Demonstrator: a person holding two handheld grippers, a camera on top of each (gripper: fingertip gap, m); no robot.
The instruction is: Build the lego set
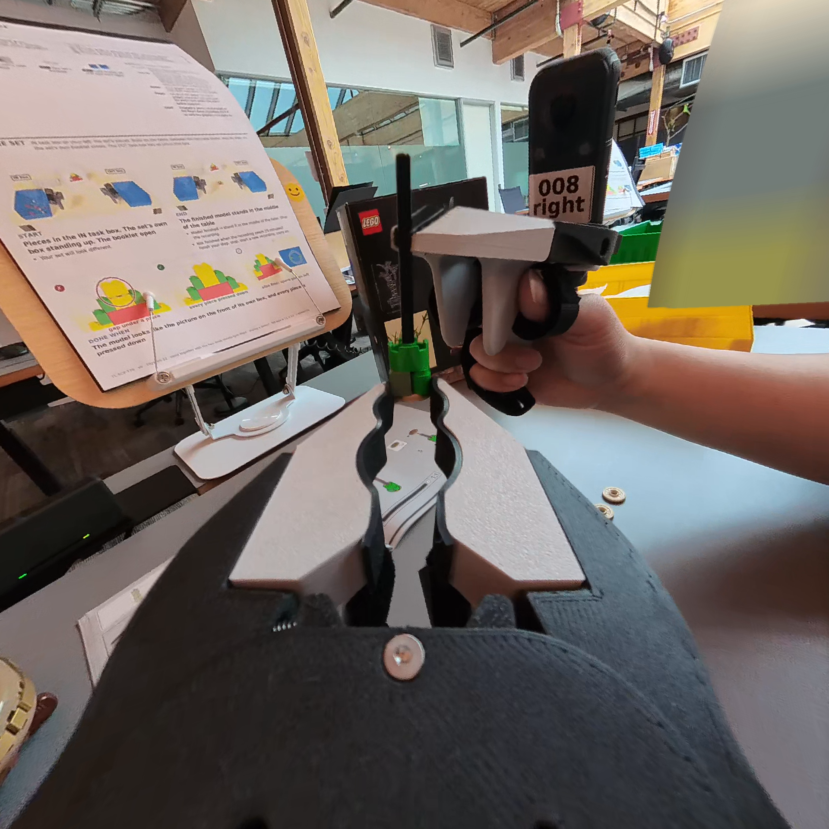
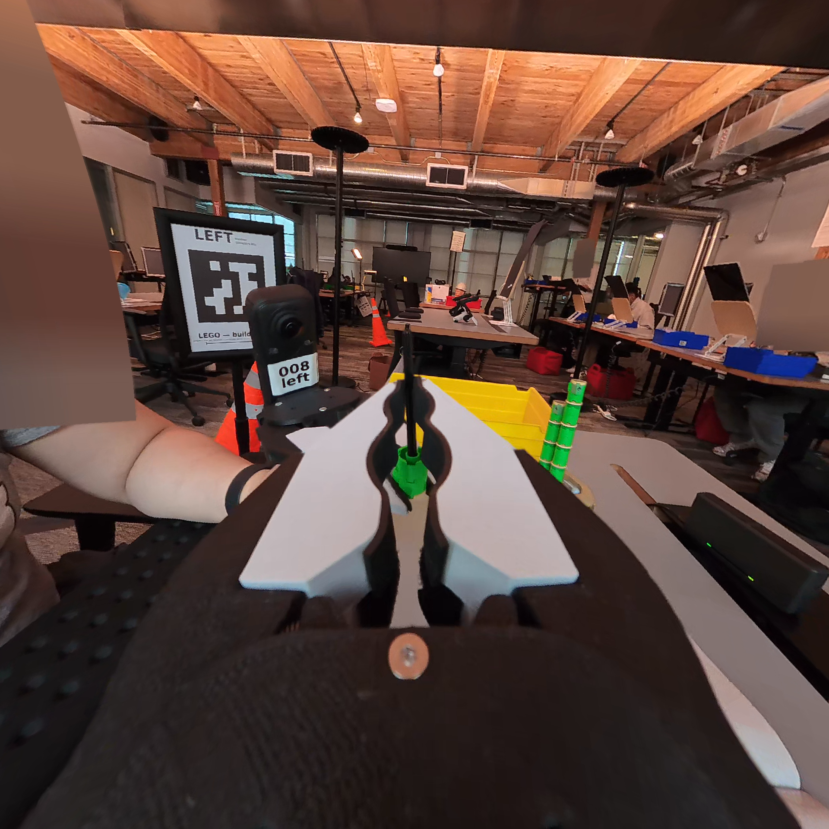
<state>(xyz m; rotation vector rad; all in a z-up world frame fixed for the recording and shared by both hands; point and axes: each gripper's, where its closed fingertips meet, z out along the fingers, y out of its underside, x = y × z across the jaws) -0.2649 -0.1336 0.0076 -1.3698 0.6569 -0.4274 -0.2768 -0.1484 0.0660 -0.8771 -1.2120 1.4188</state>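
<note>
With our left gripper (image 1: 410,394) clamped on the green stack (image 1: 408,365) above the table (image 1: 673,448) and our right gripper (image 2: 410,403) pinching its black rod (image 2: 409,394), we judge this light, rigid, easily levered assembly best gripped low.

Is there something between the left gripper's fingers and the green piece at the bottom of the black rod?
Nothing visible. The left gripper already has the green piece between its fingertips, with no other object in the gap. The right gripper holds the black rod higher up, clear of the left one.
</note>
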